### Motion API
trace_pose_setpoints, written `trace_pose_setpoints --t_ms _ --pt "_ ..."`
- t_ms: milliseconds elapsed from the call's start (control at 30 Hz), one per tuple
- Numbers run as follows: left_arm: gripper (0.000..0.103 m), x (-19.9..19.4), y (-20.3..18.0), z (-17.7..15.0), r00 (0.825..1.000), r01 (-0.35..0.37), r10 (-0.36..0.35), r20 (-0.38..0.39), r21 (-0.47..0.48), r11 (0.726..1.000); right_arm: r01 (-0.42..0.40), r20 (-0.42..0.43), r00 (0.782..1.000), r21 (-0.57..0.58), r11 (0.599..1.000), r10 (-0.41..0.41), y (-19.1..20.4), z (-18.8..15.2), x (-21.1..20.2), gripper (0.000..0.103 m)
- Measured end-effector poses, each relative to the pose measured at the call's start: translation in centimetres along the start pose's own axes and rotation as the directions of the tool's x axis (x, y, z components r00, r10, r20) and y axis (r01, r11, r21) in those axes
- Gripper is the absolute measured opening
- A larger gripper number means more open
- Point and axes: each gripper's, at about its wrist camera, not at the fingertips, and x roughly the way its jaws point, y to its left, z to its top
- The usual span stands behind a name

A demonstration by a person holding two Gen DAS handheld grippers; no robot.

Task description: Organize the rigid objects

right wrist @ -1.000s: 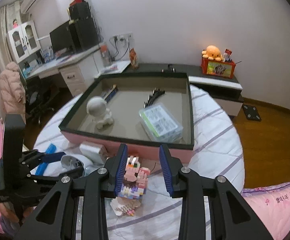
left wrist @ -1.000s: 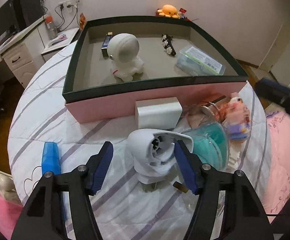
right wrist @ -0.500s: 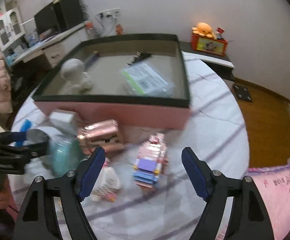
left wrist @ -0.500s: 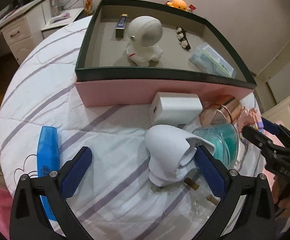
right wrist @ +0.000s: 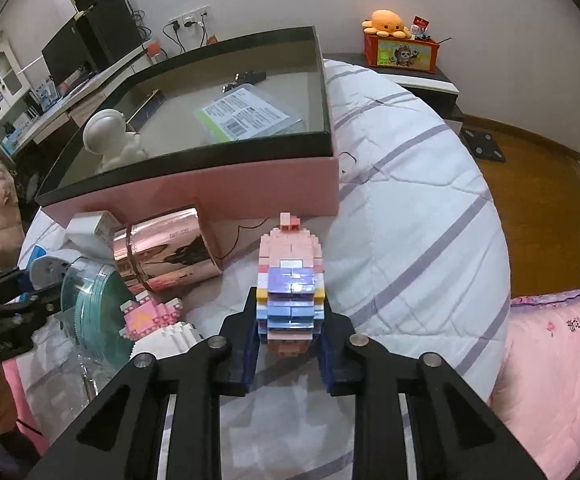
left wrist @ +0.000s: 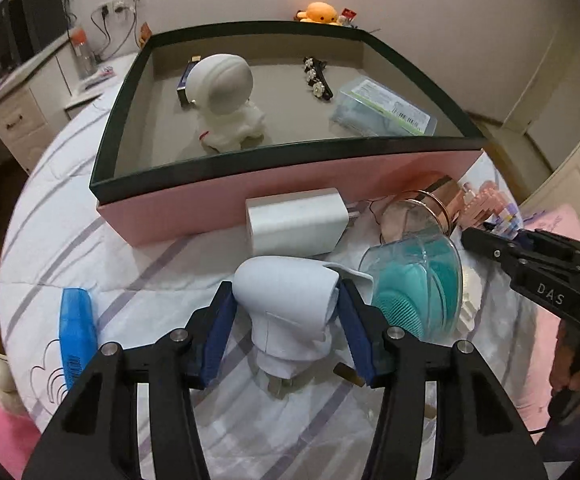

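Your left gripper (left wrist: 286, 334) is closing on the white hair dryer (left wrist: 290, 304), pads touching its sides; your right gripper (right wrist: 289, 346) is closing on the block figure (right wrist: 291, 280), whose long axis points to 12 o'clock. The box (right wrist: 250, 184) at 12 o'clock already holds an astronaut figure (left wrist: 226, 100) and a plastic case (left wrist: 382, 108).

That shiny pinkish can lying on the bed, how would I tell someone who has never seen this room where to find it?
Start at the big pink box with the dark rim, sitting on the striped white bedspread. Against the box's near wall lies the rose-gold can on its side, between a white charger block and a pastel brick figure. It is the only mirror-shiny metal thing there.
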Motion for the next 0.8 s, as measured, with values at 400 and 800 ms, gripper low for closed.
trace_pose_setpoints --t_ms 400,800 --pt "0.052 -1.3 1.1 -0.4 0.998 -0.058 0.059 0.012 -0.019 0.998 -0.030 0.023 0.999 0.007 1.000 0.030 -0.3 -0.3 -0.9 0.024" --pt "0.052 -6.8 2.6 0.3 0.980 -0.114 0.124 0.153 -0.071 0.991 -0.042 0.182 0.982 -0.036 0.998 0.048 1.4 0.4 -6.9 0.024"
